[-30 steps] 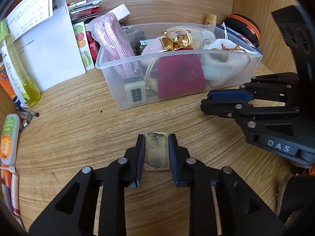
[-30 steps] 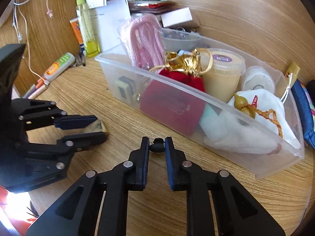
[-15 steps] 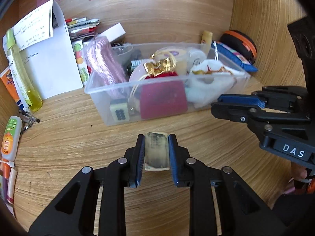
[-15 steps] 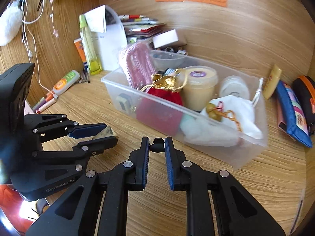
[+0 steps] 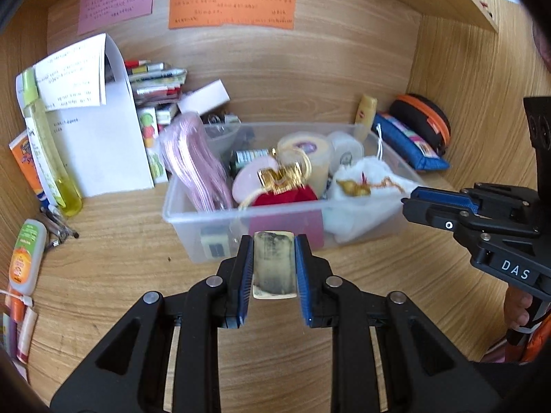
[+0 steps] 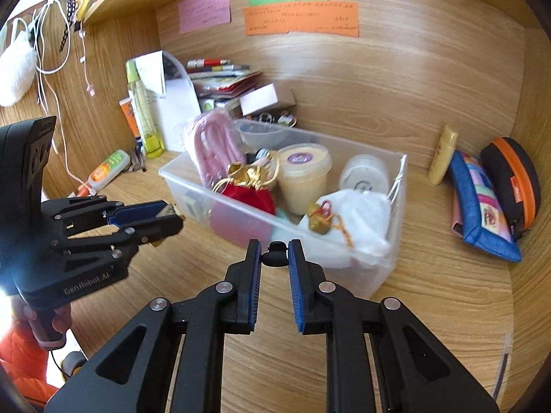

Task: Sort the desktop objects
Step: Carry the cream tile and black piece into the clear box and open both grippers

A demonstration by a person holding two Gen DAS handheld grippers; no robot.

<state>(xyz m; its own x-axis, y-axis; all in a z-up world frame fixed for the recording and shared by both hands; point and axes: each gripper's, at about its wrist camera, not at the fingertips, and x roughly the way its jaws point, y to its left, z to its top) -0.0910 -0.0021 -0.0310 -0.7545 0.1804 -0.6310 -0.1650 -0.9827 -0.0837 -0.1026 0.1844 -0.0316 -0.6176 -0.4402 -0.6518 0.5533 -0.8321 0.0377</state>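
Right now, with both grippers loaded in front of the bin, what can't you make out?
- Sticky notes: writing too small and blurred, both views.
- Small black piece in the right gripper: too small to identify.
- Stained tile in the left gripper: underside hidden, left wrist view.
- Clear plastic bin: floor buried under contents.
- Tubes: cut off by left edge.

My left gripper [image 5: 273,241] held a flat, cream-coloured rectangular block [image 5: 274,264] smudged grey-black on its upper face, pinched by its long sides above the wooden desk [image 5: 120,275]. My right gripper [image 6: 274,246] held a small black rounded piece [image 6: 274,254] at its tips. Just beyond both stood the clear plastic bin [image 6: 385,268], crowded with a red-and-gold pouch [image 6: 248,189], pink cord [image 6: 210,151] and a cream tub [image 6: 303,175].
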